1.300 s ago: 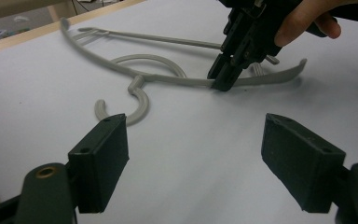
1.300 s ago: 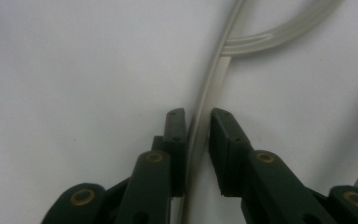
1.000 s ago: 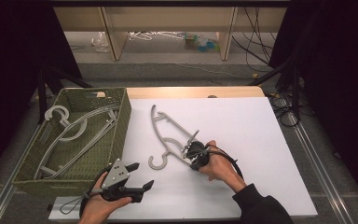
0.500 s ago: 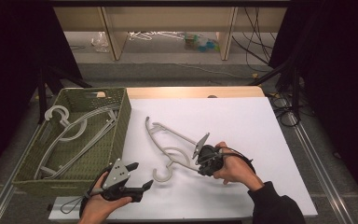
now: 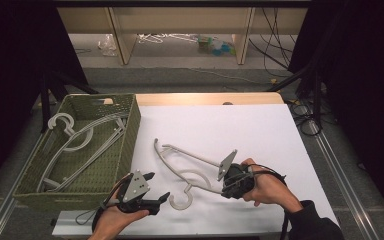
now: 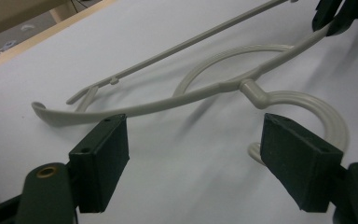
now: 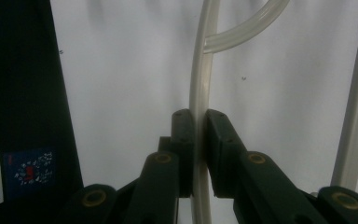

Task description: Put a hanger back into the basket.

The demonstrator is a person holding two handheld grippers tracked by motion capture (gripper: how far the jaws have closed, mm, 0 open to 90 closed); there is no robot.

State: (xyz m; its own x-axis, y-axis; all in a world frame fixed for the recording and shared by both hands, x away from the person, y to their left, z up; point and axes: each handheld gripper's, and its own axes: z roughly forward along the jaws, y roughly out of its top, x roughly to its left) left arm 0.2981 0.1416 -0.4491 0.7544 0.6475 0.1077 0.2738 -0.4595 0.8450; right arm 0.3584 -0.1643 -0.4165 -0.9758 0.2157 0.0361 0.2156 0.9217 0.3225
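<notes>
Hanger arm is sitting pinched in my right fingers to steer it; my left fingers, gaping and empty, are waiting beside its hook.

Green woven basket on the left edge of the table, white top, wood strip along the far edge. Two pale hangers lie inside the basket, one hook poking over its far-left rim. Floor beyond: more hangers, a teal item, black cables far right.
</notes>
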